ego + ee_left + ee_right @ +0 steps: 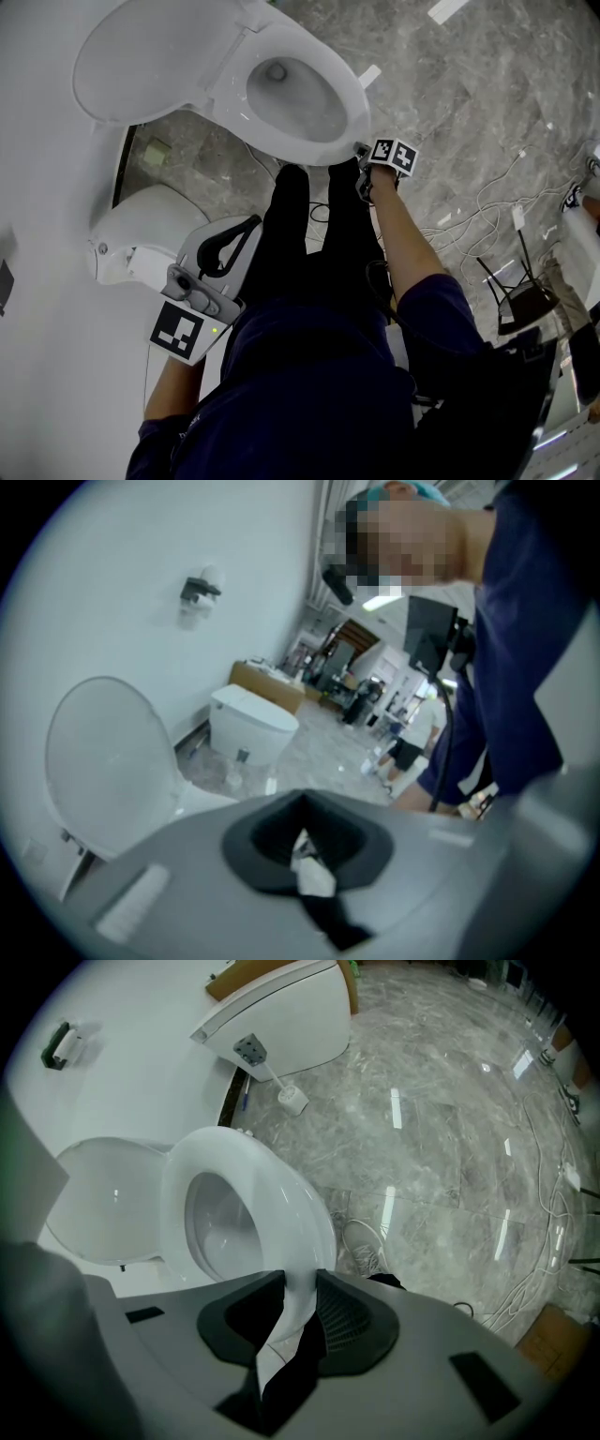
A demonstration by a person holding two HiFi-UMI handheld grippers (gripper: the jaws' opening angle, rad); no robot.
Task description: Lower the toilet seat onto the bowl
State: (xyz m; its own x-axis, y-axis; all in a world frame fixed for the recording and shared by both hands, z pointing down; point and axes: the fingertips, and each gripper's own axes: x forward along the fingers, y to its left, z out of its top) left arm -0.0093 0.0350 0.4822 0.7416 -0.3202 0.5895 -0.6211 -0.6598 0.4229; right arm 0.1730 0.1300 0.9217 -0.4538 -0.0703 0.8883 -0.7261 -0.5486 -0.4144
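Observation:
The white toilet seat (349, 105) lies low over the bowl, while its lid (141, 56) stands back against the wall. Whether the seat rests on the bowl's rim I cannot tell. My right gripper (361, 157) is at the seat's front edge. In the right gripper view, the seat (281, 1194) runs between the jaws and my right gripper (298, 1283) is shut on its front rim; the lid (103, 1199) is behind. My left gripper (251, 225) hangs by the person's left side, away from the toilet, shut and holding nothing (302, 799).
A second white toilet (141, 230) stands at the left by the wall, with a toilet brush (291, 1099) beside it. The person's dark legs (309, 234) stand right before the bowl. Cables (487, 197) trail over the grey marble floor, and a black stool (516, 291) stands at the right.

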